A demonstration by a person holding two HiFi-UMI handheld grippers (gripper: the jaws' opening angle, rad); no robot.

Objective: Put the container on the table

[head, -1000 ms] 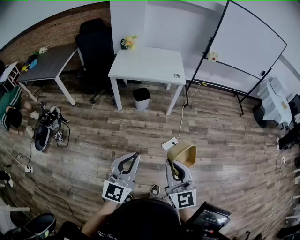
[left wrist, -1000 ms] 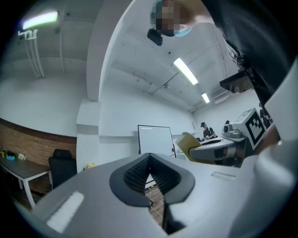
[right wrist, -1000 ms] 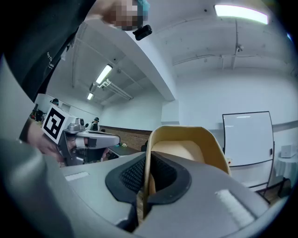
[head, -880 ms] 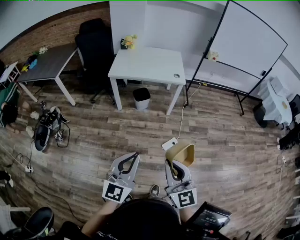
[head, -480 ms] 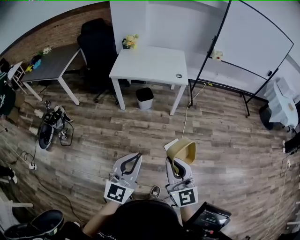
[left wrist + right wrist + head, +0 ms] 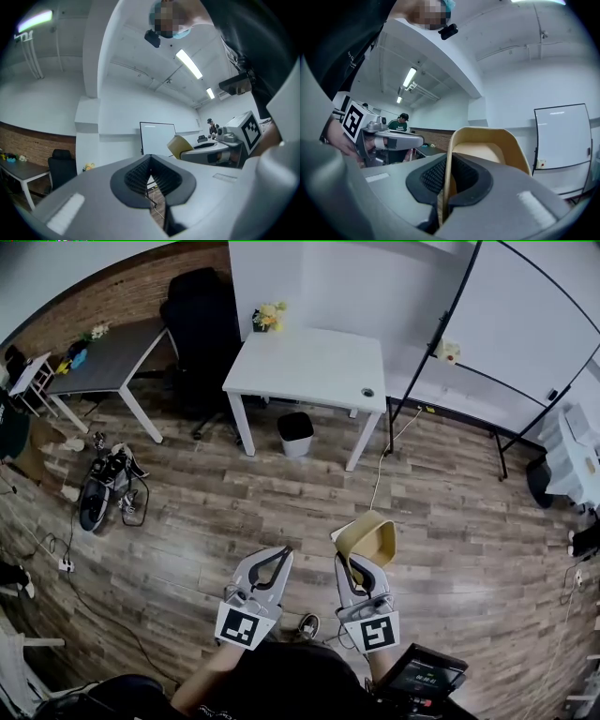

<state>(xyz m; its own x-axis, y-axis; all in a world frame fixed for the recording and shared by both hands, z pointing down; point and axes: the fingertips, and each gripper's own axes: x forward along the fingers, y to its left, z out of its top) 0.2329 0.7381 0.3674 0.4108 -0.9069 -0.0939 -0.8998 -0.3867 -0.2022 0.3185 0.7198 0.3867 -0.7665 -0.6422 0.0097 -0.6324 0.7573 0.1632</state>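
Hidden parts: the container [image 6: 367, 542] shows its rim and inside only; its base is not visible. The hands behind both marker cubes are covered by the person's head and shoulders. A screen device [image 6: 427, 677] is cut off at the lower edge. A dark heap [image 6: 101, 491] on the floor at the left is too small to identify.
Container: tan, smooth, matt, thin-walled, with a rounded-rectangular rim. It is held tilted in the air above the floor, well short of the white table [image 6: 309, 360].
Right gripper [image 6: 349, 566]: clenched on the container's thin wall. In the right gripper view the wall edge runs between the ribbed black pads [image 6: 433, 176], one on each face.
Left gripper [image 6: 282, 554]: jaws pressed together with nothing between them. It has a grey shell, and its ribbed pads meet in a V. It is beside the right gripper but apart from it.
White table: flat rectangular top on slim legs, mostly bare. A small round object [image 6: 367, 392] lies near the right front corner, and flowers [image 6: 268, 315] stand at the back left corner.
Bin [image 6: 296, 434]: dark with a pale rim, on the floor between the table's front legs.
Floor [image 6: 206, 493]: wood-look planks, open between the grippers and the table, crossed by a thin cable [image 6: 379, 479].
Side limits: a black chair [image 6: 202, 320] and a grey table [image 6: 108, 357] are left of the white table. A whiteboard [image 6: 525, 329] on a black stand is to its right.
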